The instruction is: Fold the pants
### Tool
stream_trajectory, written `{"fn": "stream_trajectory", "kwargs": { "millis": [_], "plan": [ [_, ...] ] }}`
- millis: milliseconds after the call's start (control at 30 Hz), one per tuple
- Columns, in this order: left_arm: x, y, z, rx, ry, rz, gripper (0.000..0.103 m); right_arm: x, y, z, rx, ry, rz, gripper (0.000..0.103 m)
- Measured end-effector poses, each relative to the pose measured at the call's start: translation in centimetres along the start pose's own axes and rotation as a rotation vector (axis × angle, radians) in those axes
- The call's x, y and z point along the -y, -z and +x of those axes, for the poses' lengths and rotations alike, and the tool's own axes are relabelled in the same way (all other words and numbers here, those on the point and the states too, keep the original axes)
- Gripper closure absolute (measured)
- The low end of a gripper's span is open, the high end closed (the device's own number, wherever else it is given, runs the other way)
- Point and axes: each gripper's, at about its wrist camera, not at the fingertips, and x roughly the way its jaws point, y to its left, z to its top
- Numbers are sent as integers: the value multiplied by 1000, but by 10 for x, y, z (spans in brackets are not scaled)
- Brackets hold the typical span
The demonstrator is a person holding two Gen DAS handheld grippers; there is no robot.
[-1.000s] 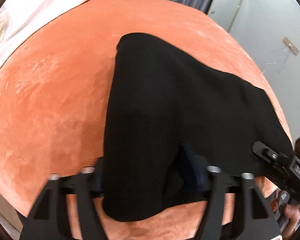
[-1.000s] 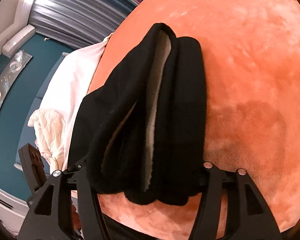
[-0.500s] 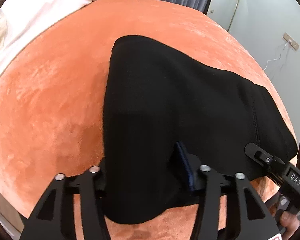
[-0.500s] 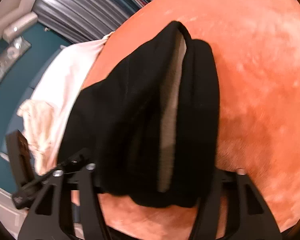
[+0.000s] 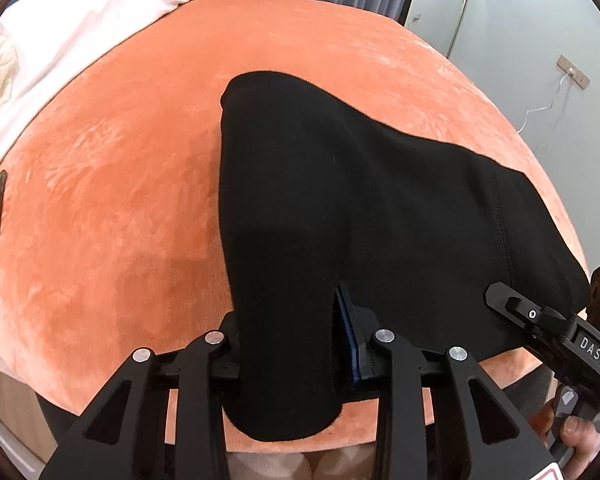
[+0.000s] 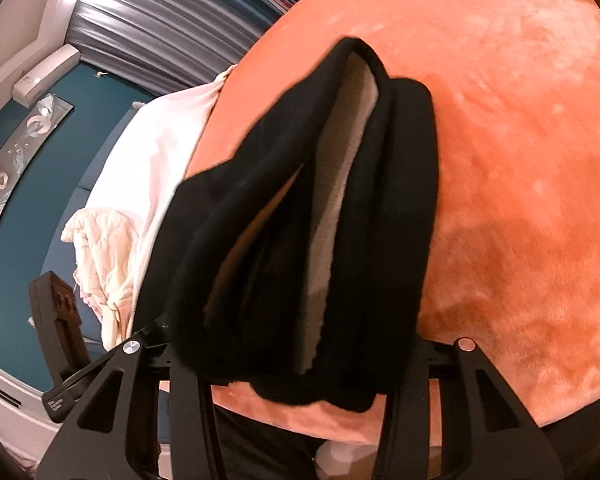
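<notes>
Since a second ago the black pants (image 5: 364, 216) have been drawn nearer the front edge of the orange blanket (image 5: 132, 184), and more of the blanket is seen beyond their far end. The pants lie folded on the blanket, their near edge hanging just over its front rim. In the left wrist view the left gripper (image 5: 296, 340) is seen closed on a bunched fold of the pants, with cloth filling the narrow gap between its fingers. In the right wrist view the right gripper (image 6: 296, 356) is seen clamped on the thick end of the pants (image 6: 300, 216), where several black layers and a pale grey lining are gathered between its fingers. The right gripper is also visible at the lower right of the left wrist view, touching the pants' edge. A white sheet (image 5: 60, 40) is spread beside the blanket, and grey curtains (image 6: 160, 32) hang behind.
</notes>
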Motion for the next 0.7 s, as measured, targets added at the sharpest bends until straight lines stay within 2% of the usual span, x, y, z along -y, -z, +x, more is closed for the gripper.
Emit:
{"fn": "stream_trajectory", "kwargs": {
  "millis": [333, 700],
  "plan": [
    [11, 1, 4, 15, -45, 23, 72, 9, 2, 4, 5, -31, 12, 61],
    [13, 4, 5, 19, -58, 27, 71, 12, 6, 3, 6, -35, 7, 61]
  ]
}}
